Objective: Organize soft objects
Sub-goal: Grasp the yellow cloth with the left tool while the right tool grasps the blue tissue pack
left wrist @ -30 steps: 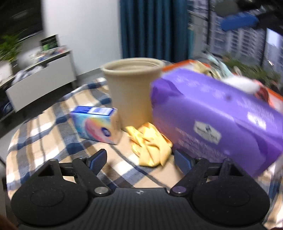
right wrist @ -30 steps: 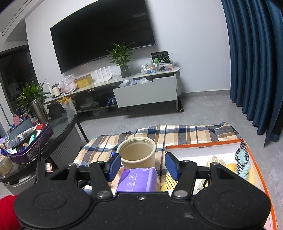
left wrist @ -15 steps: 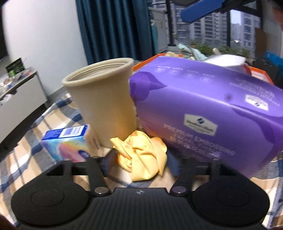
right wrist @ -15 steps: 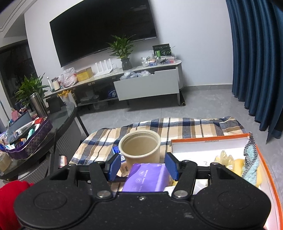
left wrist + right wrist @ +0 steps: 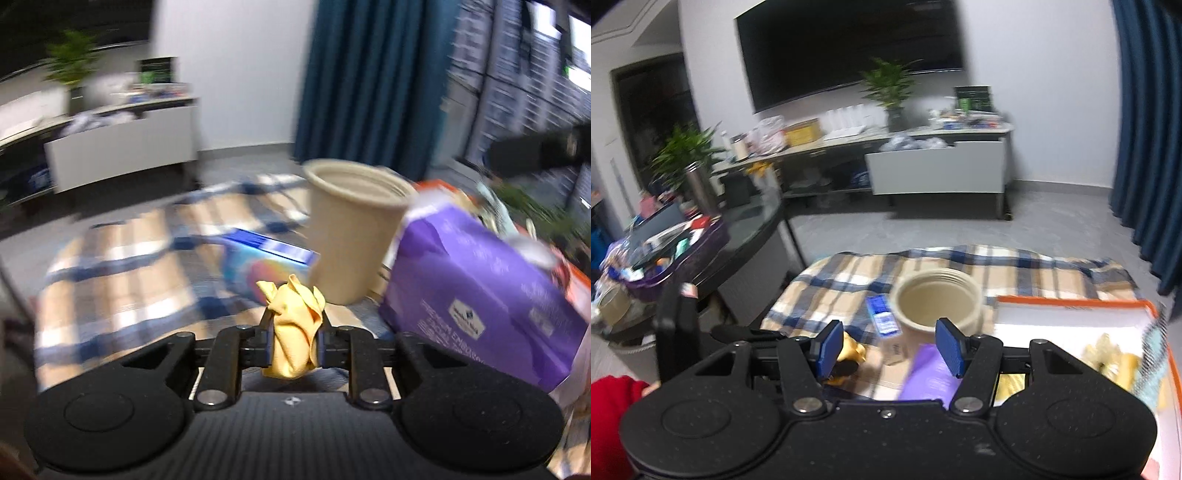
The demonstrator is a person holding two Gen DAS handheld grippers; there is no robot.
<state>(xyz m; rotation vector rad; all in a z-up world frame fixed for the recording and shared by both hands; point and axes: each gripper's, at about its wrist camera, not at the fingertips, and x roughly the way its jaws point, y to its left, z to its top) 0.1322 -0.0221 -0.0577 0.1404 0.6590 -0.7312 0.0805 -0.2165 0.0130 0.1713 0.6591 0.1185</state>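
At my twelve o'clock a dark television (image 5: 849,51) hangs on the white wall (image 5: 1034,74); blue curtains (image 5: 1148,129) at two, grey floor (image 5: 923,229) below.

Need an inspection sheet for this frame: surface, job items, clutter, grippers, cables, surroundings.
Surface: plaid cloth covers the table.
Job's things: yellow cloth pinched in the left gripper; purple tissue pack beside the beige cup; orange-rimmed box holding soft items, too blurred to name.
Clutter: blue carton lying by the cup.
Grippers: left shut on the yellow cloth; right gripper open, nothing between its fingers.
Cables: nothing seen.
Surroundings: wall TV, white cabinet, potted plants, blue curtain, cluttered side table, red sleeve.
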